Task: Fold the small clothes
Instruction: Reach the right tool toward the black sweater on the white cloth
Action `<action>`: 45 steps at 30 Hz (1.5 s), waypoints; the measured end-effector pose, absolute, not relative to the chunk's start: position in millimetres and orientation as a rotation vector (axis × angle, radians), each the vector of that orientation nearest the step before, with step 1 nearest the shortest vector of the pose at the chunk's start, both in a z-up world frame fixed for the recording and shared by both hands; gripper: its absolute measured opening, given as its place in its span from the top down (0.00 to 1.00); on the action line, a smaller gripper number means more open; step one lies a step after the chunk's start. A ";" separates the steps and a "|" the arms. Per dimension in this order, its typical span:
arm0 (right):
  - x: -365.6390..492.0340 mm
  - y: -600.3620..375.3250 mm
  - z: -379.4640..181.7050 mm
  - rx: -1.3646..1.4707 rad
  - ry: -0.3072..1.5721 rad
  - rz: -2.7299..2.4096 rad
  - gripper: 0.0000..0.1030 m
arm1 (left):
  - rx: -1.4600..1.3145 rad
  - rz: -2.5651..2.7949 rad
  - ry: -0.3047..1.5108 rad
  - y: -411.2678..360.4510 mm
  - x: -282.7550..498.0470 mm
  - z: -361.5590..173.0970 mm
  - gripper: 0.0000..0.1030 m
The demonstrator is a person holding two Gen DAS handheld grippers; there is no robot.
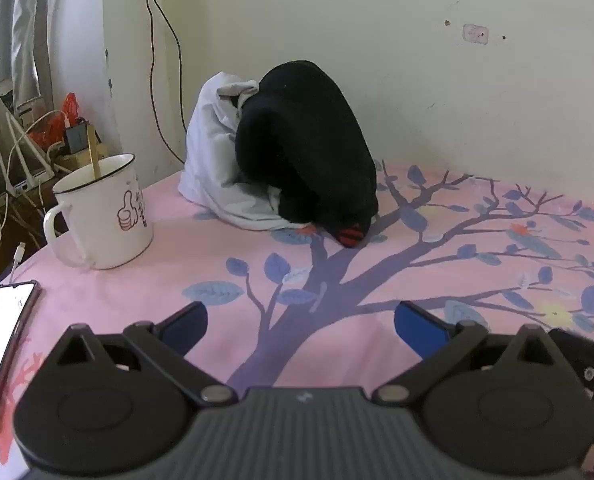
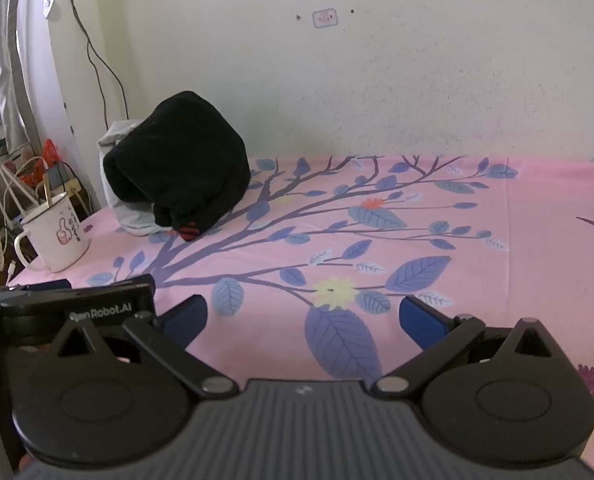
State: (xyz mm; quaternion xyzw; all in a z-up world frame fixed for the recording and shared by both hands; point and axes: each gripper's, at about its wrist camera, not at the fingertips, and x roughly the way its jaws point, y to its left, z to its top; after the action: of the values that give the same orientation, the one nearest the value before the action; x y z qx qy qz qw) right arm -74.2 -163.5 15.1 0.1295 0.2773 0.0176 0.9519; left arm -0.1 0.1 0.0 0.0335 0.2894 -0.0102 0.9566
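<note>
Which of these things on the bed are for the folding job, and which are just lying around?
For the job: black garment, white garment, left gripper and right gripper, both open and empty.

Lying about: mug, phone, pink bedsheet.

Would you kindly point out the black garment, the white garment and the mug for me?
black garment (image 1: 309,140), left wrist view, on its rounded upper side.
white garment (image 1: 209,152), left wrist view, on its left flank.
mug (image 1: 109,216), left wrist view, on its outer wall.

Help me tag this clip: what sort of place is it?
Probably a bedroom: a pink tree-print bedsheet spread against the wall, a pile of black and white clothes, and a white enamel mug on the sheet.
</note>
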 end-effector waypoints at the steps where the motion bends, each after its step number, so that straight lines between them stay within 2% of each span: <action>1: -74.2 -163.5 15.2 0.263 0.564 0.036 0.06 | 0.084 -0.015 0.596 -0.5 0.2 -0.3 0.00; 37: -73.6 -169.7 15.1 0.302 0.553 0.028 0.07 | 0.014 -0.081 0.600 7.5 -3.5 -0.2 0.00; 39: -74.4 -174.8 14.4 0.331 0.546 0.025 0.10 | -0.011 -0.066 0.586 18.5 -9.6 4.1 0.00; 45: -72.6 -185.8 18.7 0.415 0.535 0.064 0.35 | 0.059 -0.086 0.548 54.6 -22.3 5.0 0.00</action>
State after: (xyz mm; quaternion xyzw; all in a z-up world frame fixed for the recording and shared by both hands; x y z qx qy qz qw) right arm -72.6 -185.8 18.7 0.2034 0.2625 0.0314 0.9427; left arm -22.3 54.6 5.0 0.0293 0.2705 -0.0423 0.9613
